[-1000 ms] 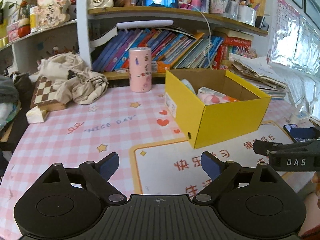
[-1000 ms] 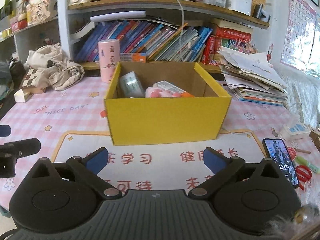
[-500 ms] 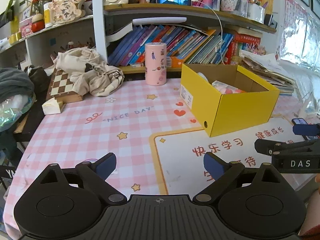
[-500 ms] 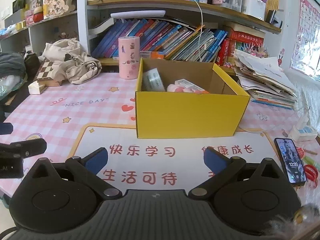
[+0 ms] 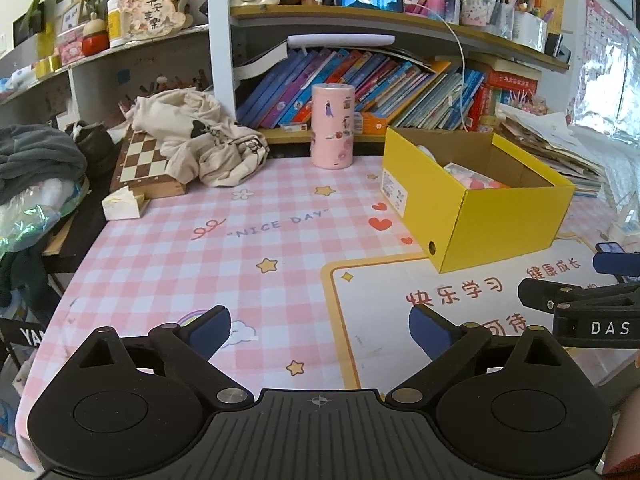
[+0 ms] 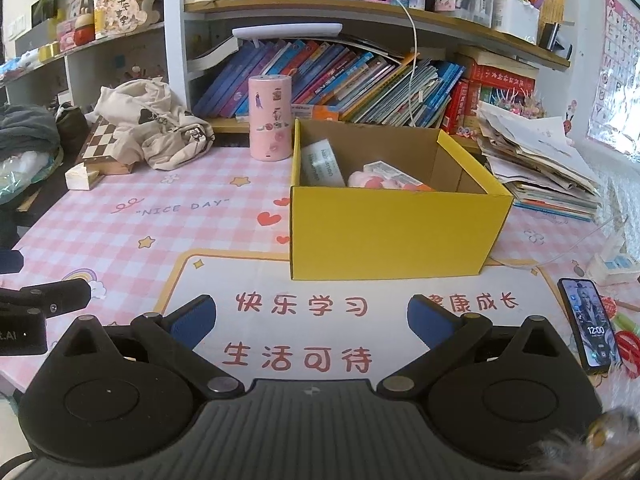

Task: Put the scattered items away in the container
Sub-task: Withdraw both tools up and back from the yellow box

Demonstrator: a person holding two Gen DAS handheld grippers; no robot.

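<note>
**Two empty hand-held grippers wait in front of the yellow box**

The left hand-held gripper is held above the pink checked surface. Its jaws are wide and are opening, and nothing is between them. The right hand-held gripper is held above the white mat with red writing. Its jaws are spread wide too, and nothing is between them.

The yellow box stands on the surface, past the right hand-held gripper, with its near edge on the mat. It is open on top. Inside it are a white packet leaning on the left wall, a soft pink thing and a flat printed pack.

A pink can with stickers stands upright just behind the box's left corner. A phone lies flat on the right side of the surface, screen lit. Far to the left are a chessboard and a crumpled cream cloth lying partly on it.
</note>
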